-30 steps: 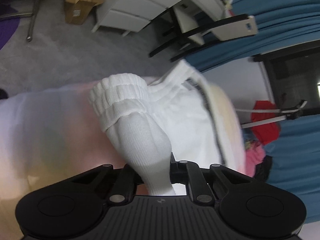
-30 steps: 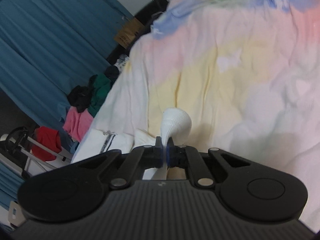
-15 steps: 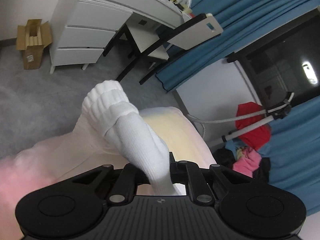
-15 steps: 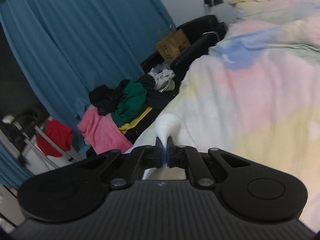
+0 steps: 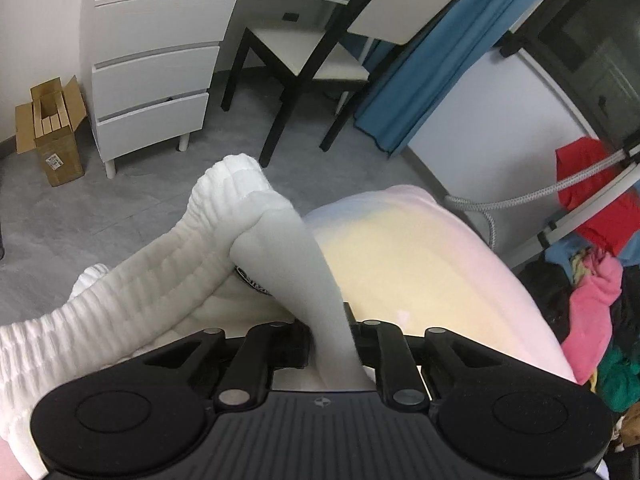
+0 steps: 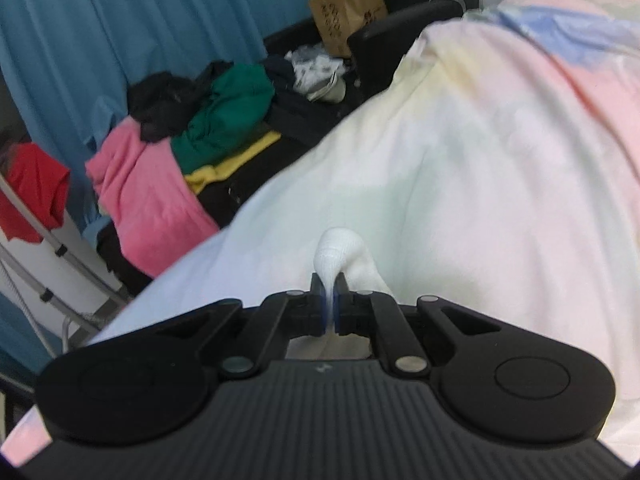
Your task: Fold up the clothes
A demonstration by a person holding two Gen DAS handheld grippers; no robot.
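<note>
**Carrying a white garment by two pinched corners over the bed**

Gripping a thick bunch of the white garment (image 5: 256, 240), the left gripper (image 5: 330, 340) has cloth filling the gap between its jaws, which are opening; probably easing toward a release. The right gripper (image 6: 329, 304) stands nearly pressed together, nipping a thin tip of the same white fabric (image 6: 338, 248); two holds likely keep the piece stretched for a fold. The garment hangs just above the pastel bed cover (image 6: 500, 160), near the bed's corner; beside the bed lies a heap of coloured clothes (image 6: 180, 136).
</note>
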